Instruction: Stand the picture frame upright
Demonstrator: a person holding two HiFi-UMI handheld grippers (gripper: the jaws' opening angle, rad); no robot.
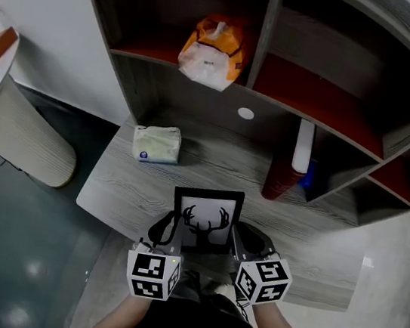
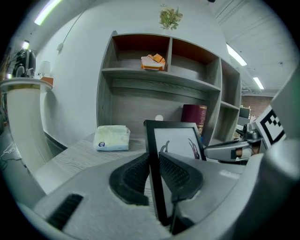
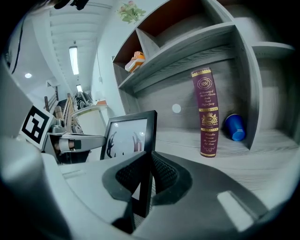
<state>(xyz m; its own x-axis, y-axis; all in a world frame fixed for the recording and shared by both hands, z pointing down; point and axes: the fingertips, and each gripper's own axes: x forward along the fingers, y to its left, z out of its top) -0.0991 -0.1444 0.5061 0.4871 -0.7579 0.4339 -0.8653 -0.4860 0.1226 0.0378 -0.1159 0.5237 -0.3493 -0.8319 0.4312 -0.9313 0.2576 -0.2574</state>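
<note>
The black picture frame with a white antler print stands upright near the front edge of the grey desk. My left gripper is shut on its left side bar, pads pressed on both faces. My right gripper is shut on the frame's right side bar in the same way. In the left gripper view the print faces me and the right gripper shows beyond it. In the right gripper view the left gripper shows past the frame.
A pale tissue pack lies on the desk's left. A maroon book stands upright at the right, with a blue cup behind it. An orange-and-white bag sits in a shelf compartment above. A round hole marks the back panel.
</note>
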